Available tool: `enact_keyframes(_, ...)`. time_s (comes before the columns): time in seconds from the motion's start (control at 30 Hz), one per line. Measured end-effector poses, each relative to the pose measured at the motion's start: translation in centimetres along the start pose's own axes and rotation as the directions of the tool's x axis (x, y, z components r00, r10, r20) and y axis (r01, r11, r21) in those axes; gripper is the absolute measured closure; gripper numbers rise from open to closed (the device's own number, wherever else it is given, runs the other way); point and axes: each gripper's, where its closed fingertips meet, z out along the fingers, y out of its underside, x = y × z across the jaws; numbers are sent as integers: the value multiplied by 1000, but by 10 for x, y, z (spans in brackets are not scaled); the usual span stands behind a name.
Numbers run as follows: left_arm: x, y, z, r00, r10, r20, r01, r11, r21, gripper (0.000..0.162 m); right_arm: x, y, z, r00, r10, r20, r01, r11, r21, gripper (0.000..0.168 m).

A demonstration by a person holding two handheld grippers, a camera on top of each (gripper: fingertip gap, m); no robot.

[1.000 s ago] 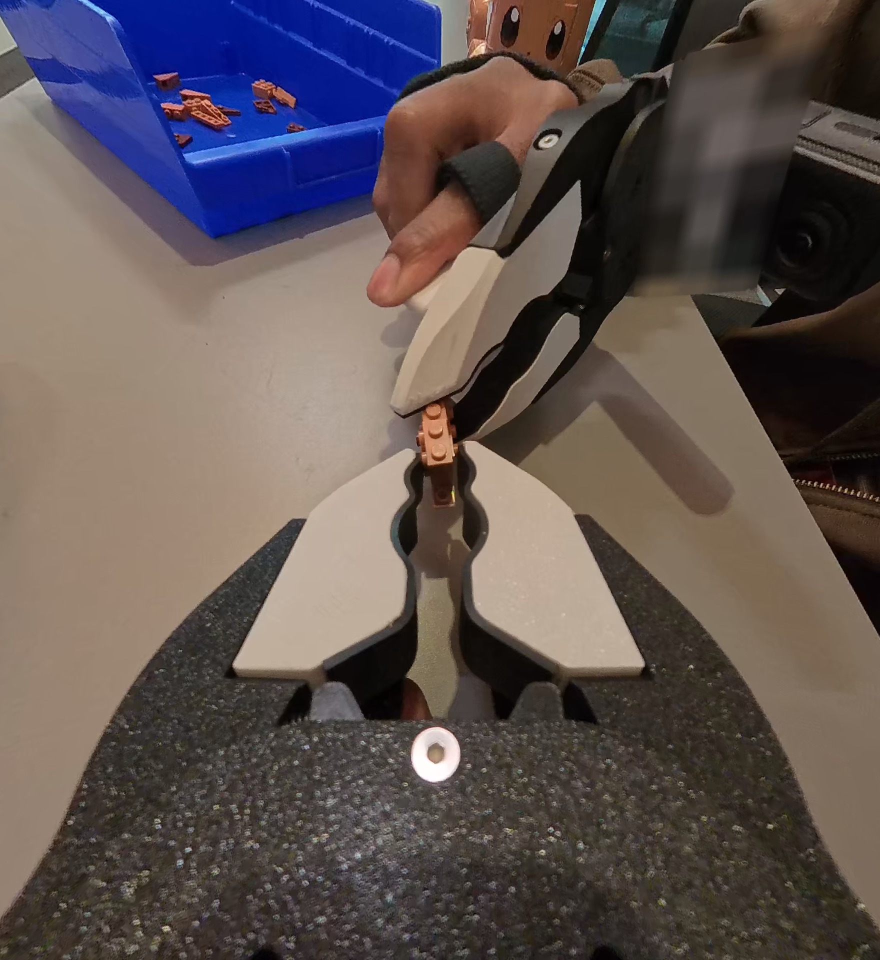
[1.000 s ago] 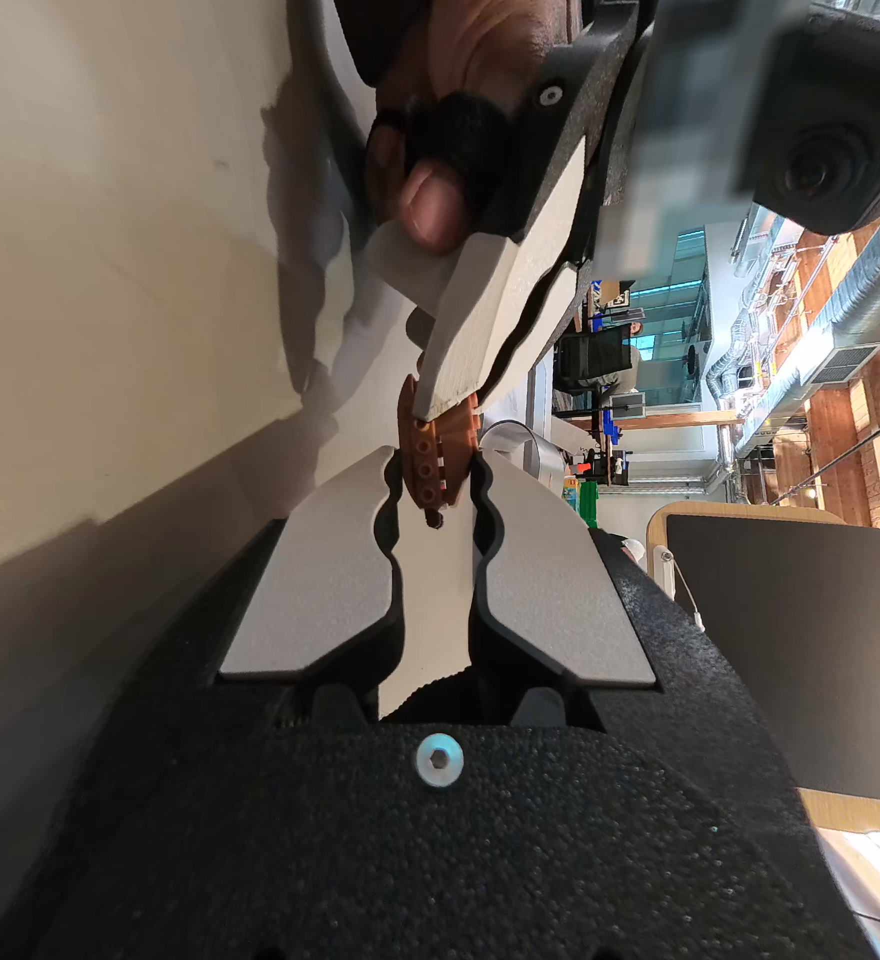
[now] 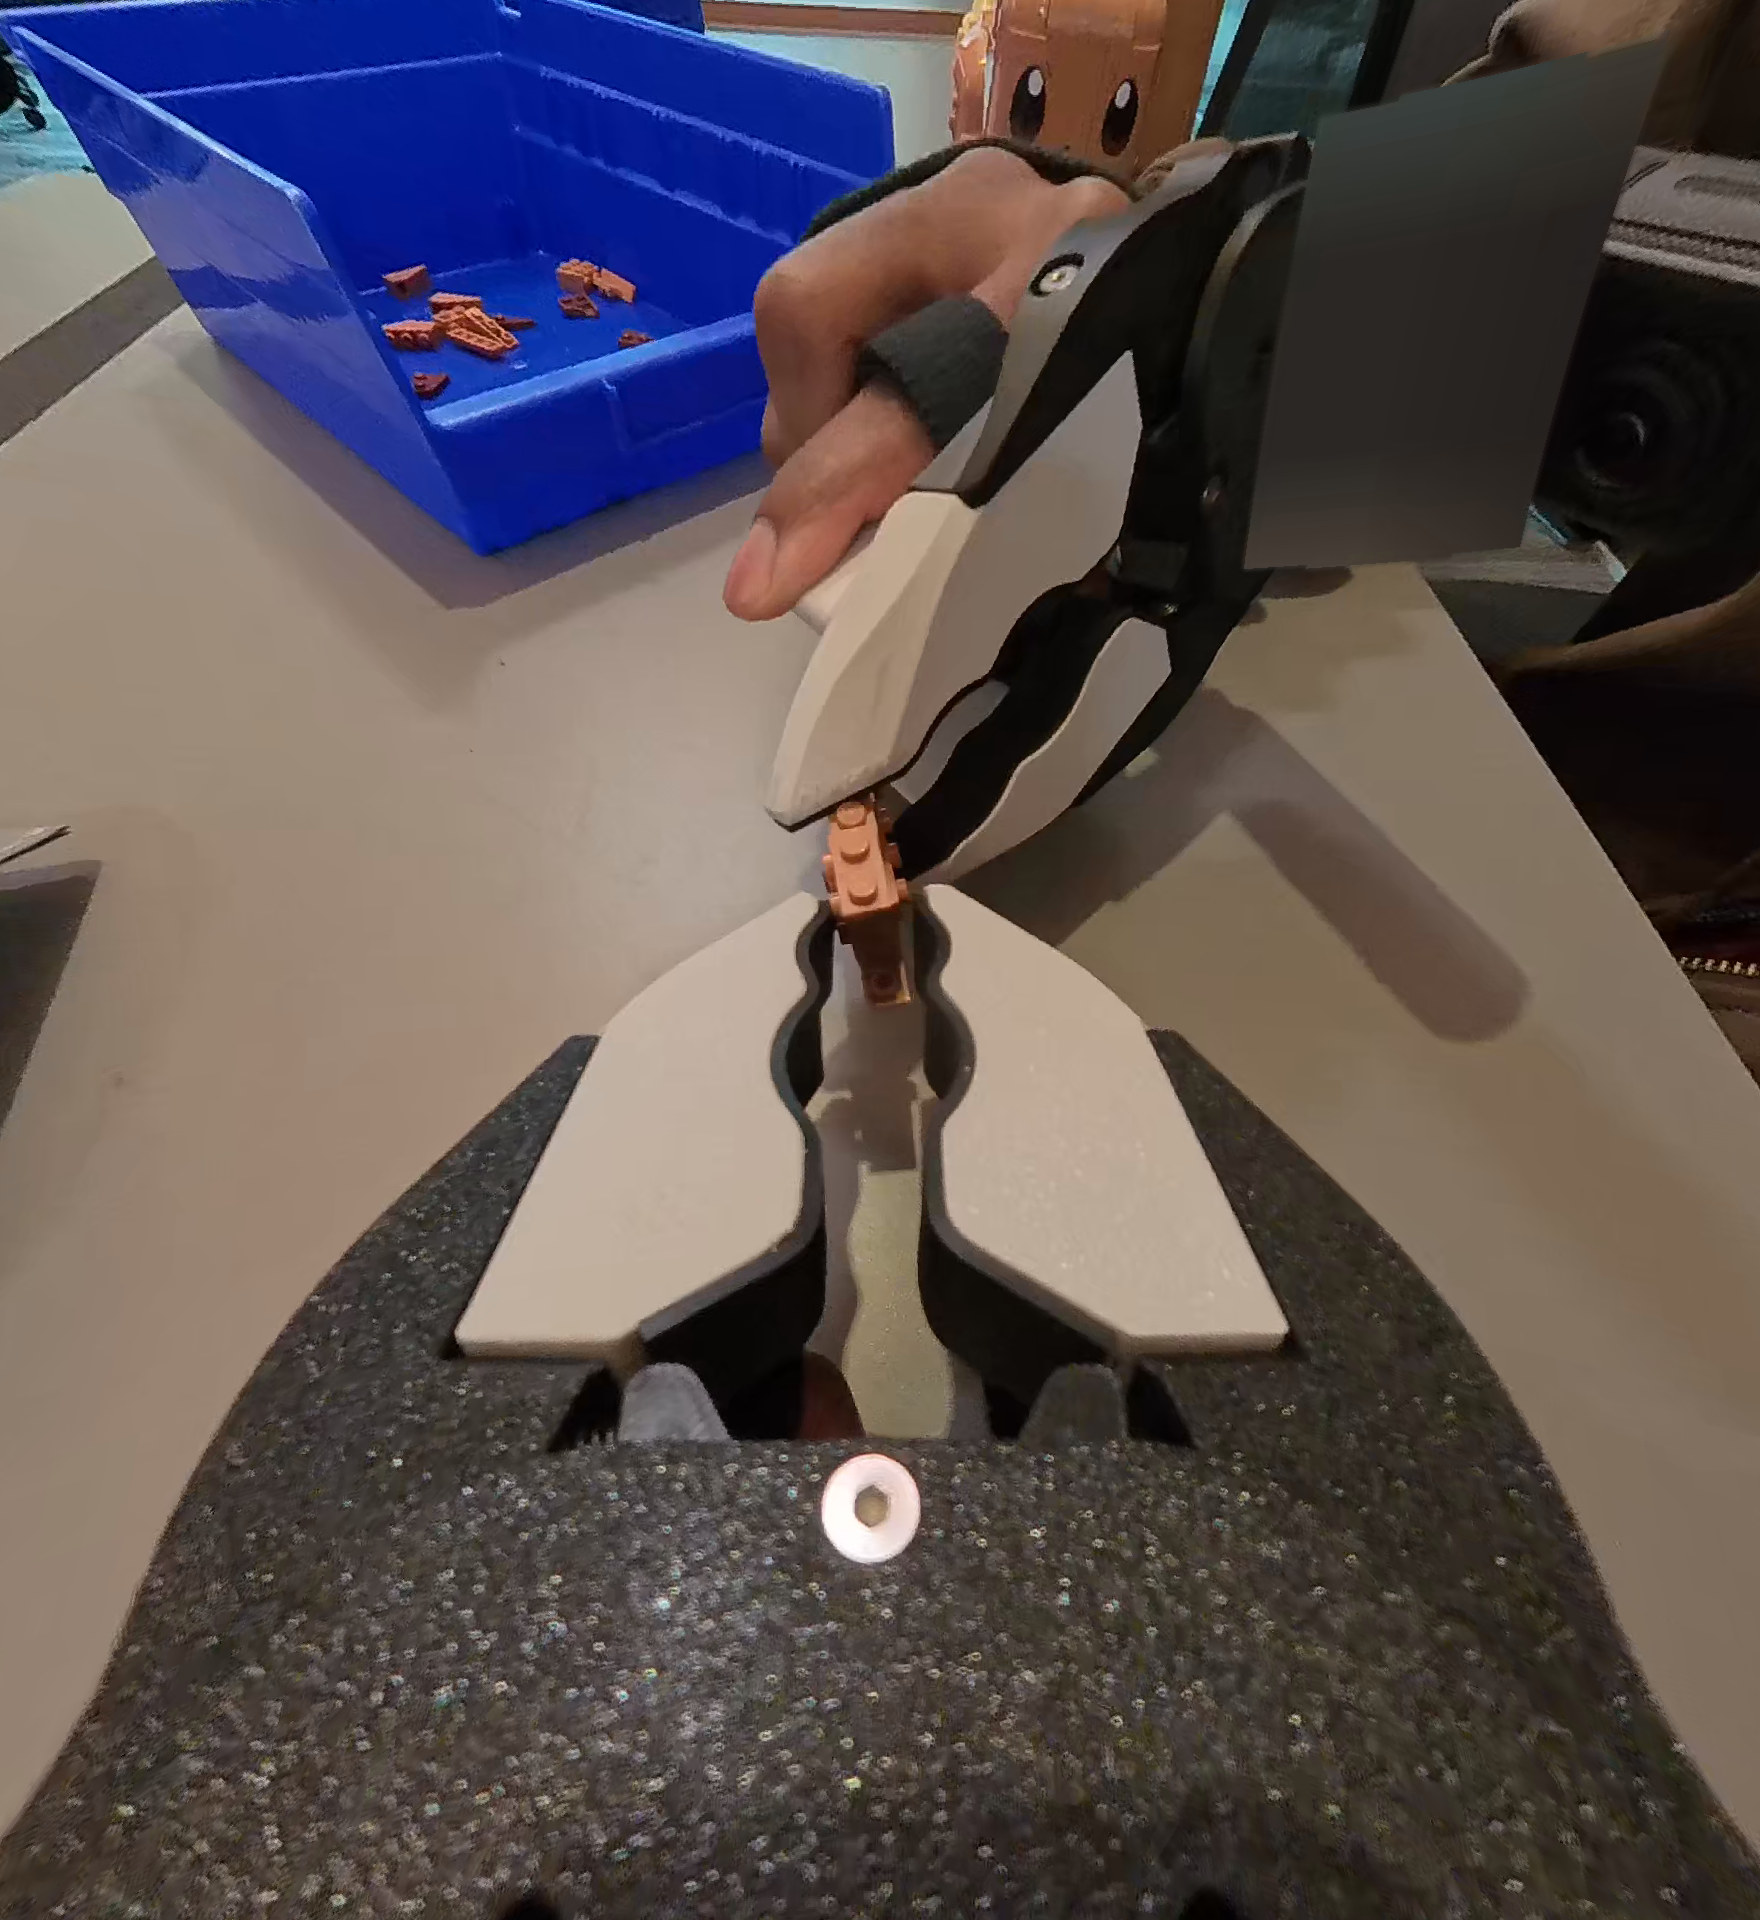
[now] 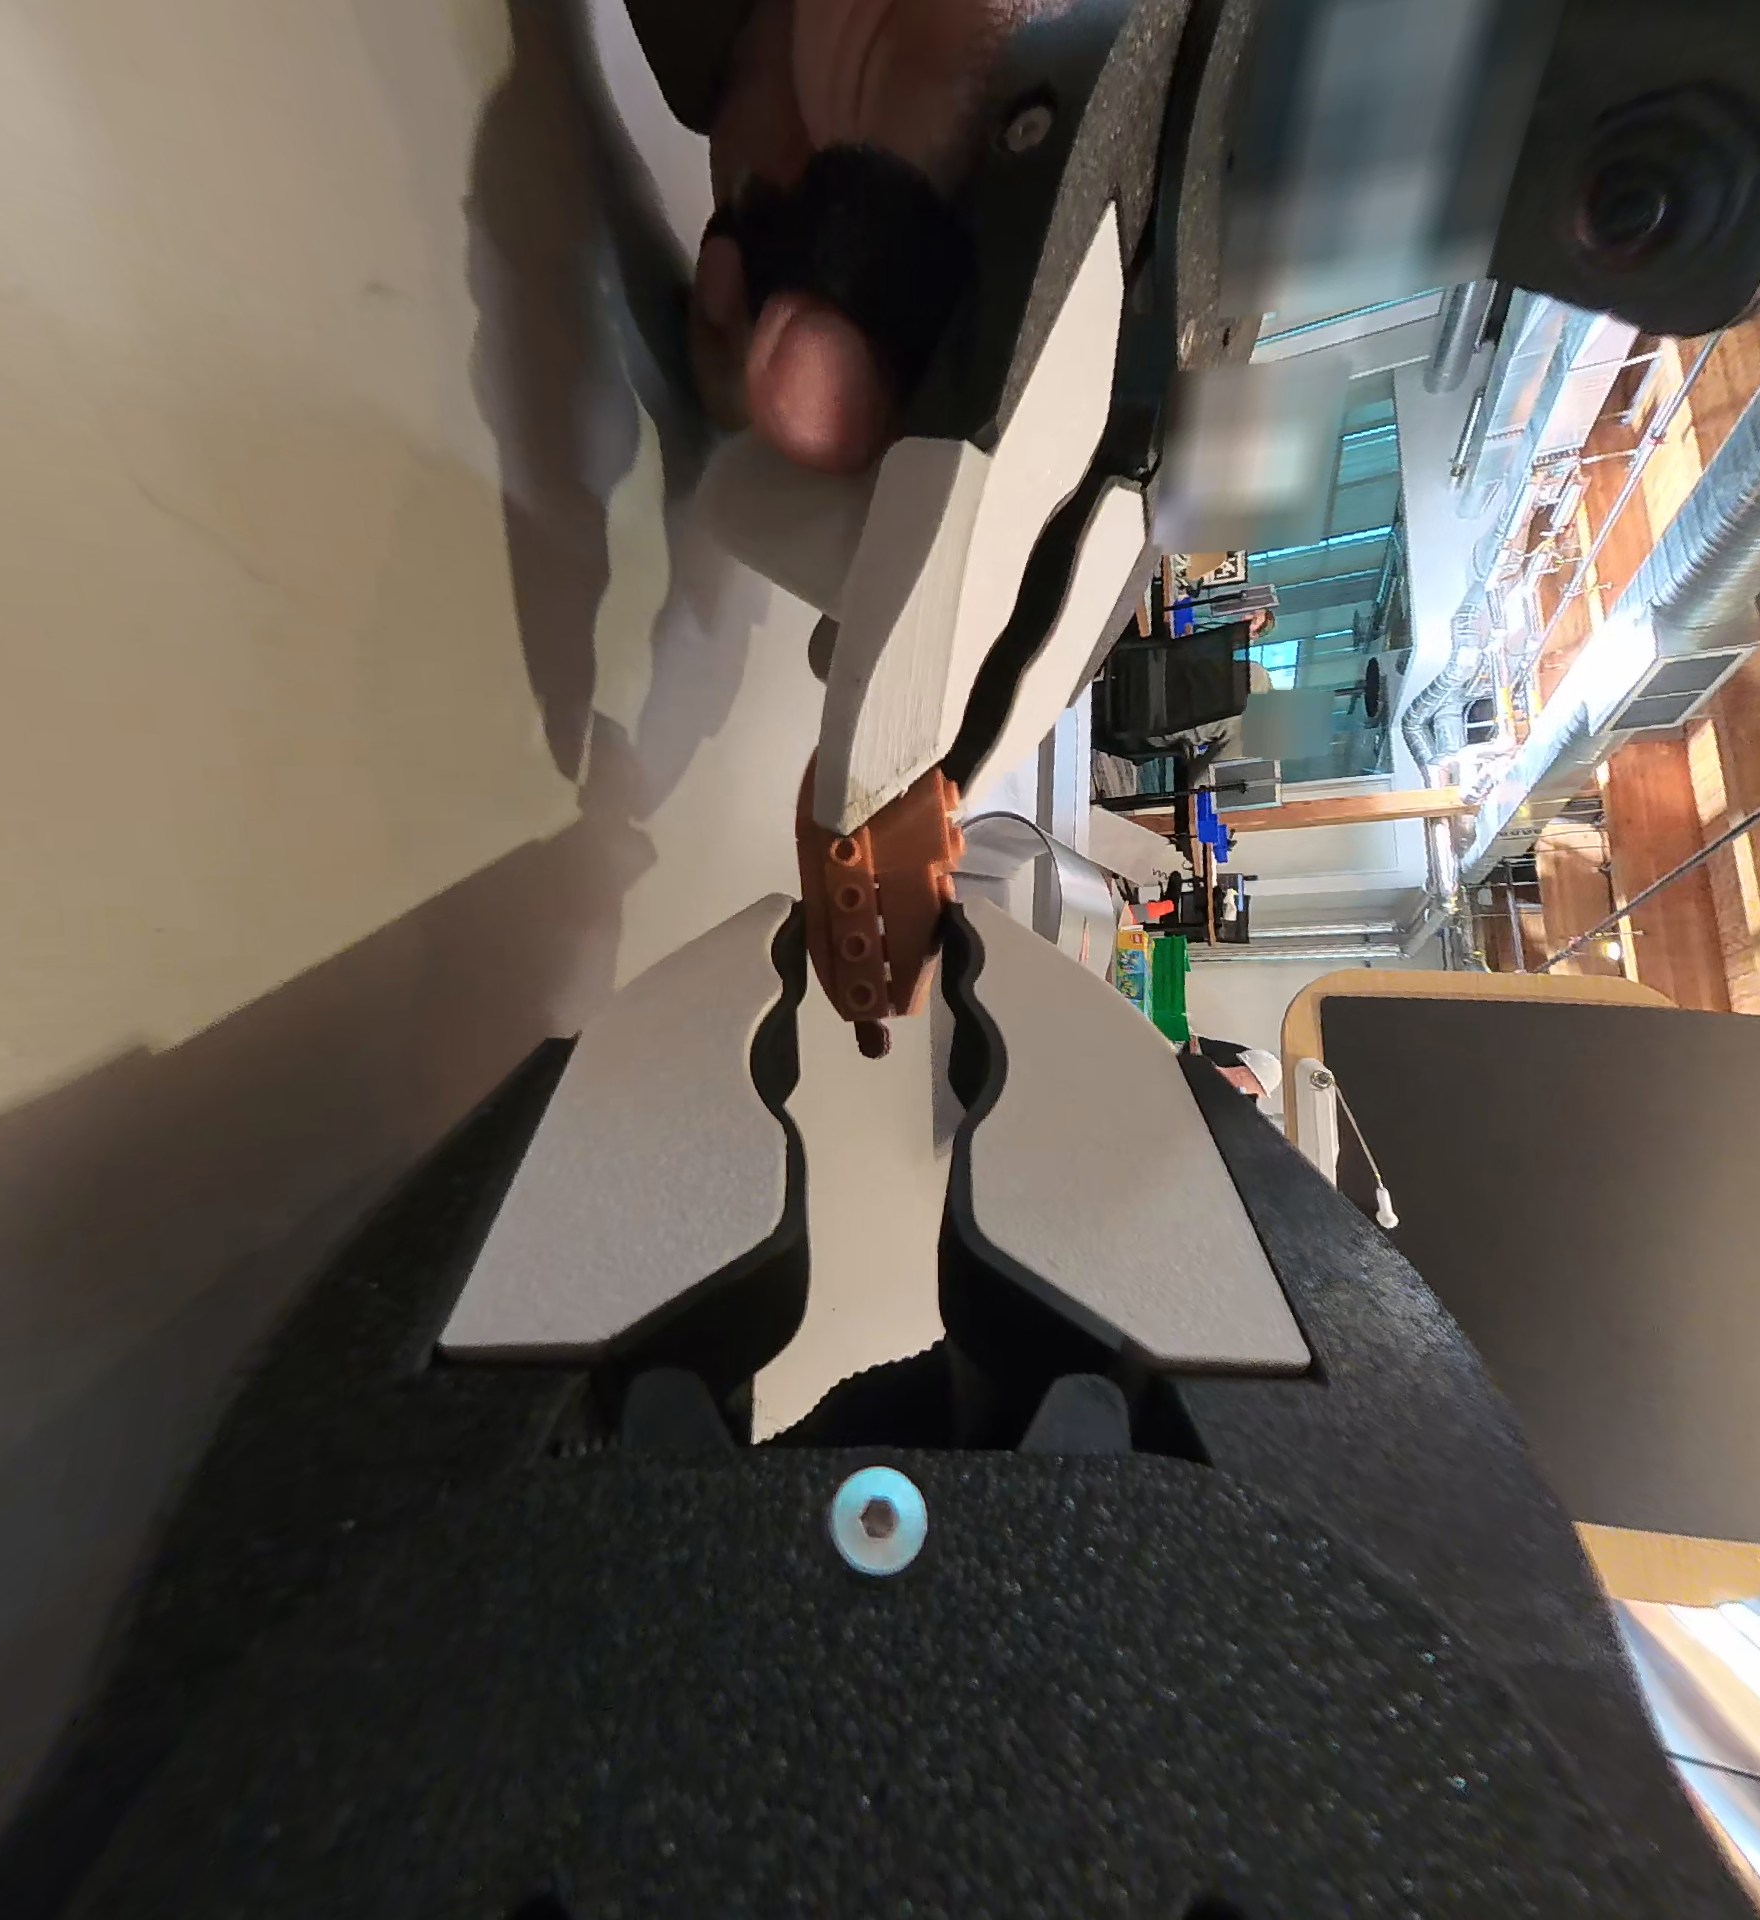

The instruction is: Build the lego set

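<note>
Studded brown brick assembly (image 3: 868,896) between tongs (image 3: 871,914)

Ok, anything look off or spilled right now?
Nothing stands out. Both grippers, left gripper and right gripper, pinch the brown lego assembly in mid-air, and spare pieces sit inside the blue bin.

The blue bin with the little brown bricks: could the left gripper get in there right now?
Probably not yet. The left gripper is shut on the brown lego piece, which the right gripper also pinches. The path across the table to the blue bin looks free.
</note>
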Motion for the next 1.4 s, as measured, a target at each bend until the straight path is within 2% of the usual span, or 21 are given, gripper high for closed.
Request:
enact_keyframes(0.33, -6, -5, 2, 999, -12, 50, 10, 1000, 25, 139, 8, -1, -3, 999, -3, -46, 3, 1000, 0, 144)
enact_keyframes(0.5, -4, -5, 6, 998, 27, 64, -28, 1000, 13, 147, 9, -3, -3, 999, -3, -52, 3, 1000, 9, 144)
enact_keyframes(1.03, -2, -1, 9, 988, 135, 80, -133, 991, -32, 148, 1, -3, -2, 998, 57, 19, -57, 998, 6, 144)
enact_keyframes(1.4, -2, -4, 7, 997, 53, 58, -54, 999, 4, 147, 6, -4, -2, 999, 23, -29, -23, 1000, 8, 144)
